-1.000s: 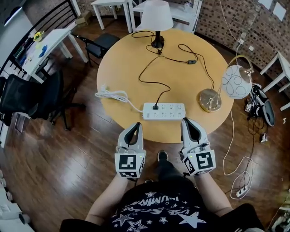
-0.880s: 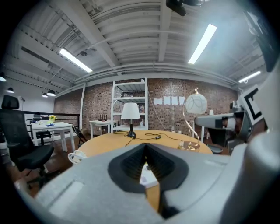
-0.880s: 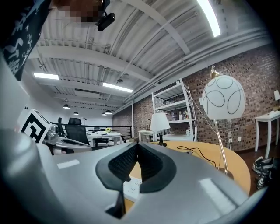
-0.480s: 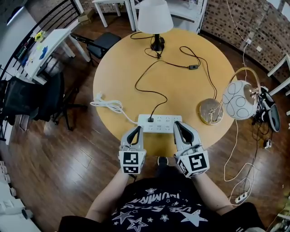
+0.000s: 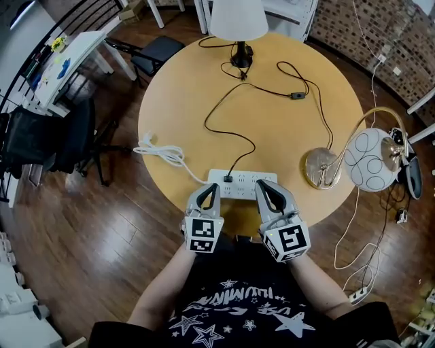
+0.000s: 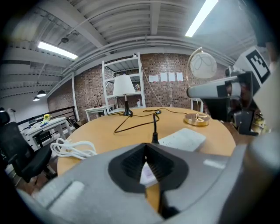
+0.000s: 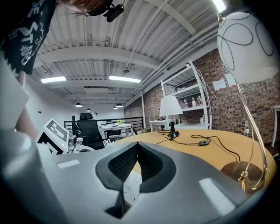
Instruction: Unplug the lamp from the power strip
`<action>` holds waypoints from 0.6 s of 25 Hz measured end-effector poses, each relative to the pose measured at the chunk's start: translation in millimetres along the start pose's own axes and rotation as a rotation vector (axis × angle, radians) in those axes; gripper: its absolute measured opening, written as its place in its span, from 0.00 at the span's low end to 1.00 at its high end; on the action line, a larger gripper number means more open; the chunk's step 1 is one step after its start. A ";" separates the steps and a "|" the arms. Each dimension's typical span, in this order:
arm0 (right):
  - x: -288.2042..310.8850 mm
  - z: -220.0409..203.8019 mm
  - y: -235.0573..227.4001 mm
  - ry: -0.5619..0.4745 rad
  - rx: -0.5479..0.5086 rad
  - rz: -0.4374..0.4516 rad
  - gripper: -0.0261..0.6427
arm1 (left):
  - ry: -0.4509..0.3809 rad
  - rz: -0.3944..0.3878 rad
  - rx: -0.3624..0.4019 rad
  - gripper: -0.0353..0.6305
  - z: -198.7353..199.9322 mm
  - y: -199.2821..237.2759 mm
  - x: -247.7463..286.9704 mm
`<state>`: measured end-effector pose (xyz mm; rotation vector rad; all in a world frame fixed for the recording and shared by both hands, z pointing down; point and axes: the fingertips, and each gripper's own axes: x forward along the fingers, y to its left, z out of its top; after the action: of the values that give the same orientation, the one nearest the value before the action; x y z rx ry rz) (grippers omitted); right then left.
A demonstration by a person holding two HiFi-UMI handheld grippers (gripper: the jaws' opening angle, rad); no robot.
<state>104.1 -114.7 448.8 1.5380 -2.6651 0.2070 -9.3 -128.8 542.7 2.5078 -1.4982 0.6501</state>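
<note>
A round wooden table (image 5: 183, 88) carries the lamp (image 5: 238, 17) with its white shade at the 12 o'clock edge and the white power strip (image 5: 242, 182) at the 6 o'clock edge, nearest the person. The lamp's plug (image 5: 228, 179) sits in a socket at the strip's left end. Its black cord (image 5: 224, 115) loops back across the table, past an inline switch (image 5: 297, 95) at about 1 o'clock. A coiled white cord (image 5: 160, 149) leaves the strip toward 8 o'clock. A second lamp (image 5: 319, 170), with a gold base and a globe shade, stands at about 4 o'clock. The left gripper (image 5: 208, 190) and right gripper (image 5: 265, 190) hang side by side over the strip's near edge. Each has its jaws pressed together on nothing, and whether they touch the strip cannot be told.
</note>
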 end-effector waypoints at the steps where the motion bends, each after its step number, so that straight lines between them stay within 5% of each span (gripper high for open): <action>1: 2.1 -3.8 2.2 0.010 -0.001 0.002 0.05 | 0.011 -0.011 0.005 0.06 -3.2 -0.3 2.7; 8: 12.7 -26.6 7.1 0.098 0.006 -0.046 0.05 | 0.112 -0.100 0.063 0.06 -32.8 -5.3 17.4; 15: 19.0 -34.9 10.1 0.144 -0.001 -0.072 0.05 | 0.115 -0.136 0.094 0.06 -32.7 -8.2 17.8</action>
<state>85.2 -120.9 484.7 1.5518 -2.4963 0.3006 -4.4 -127.9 580.5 2.5641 -1.2749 0.8434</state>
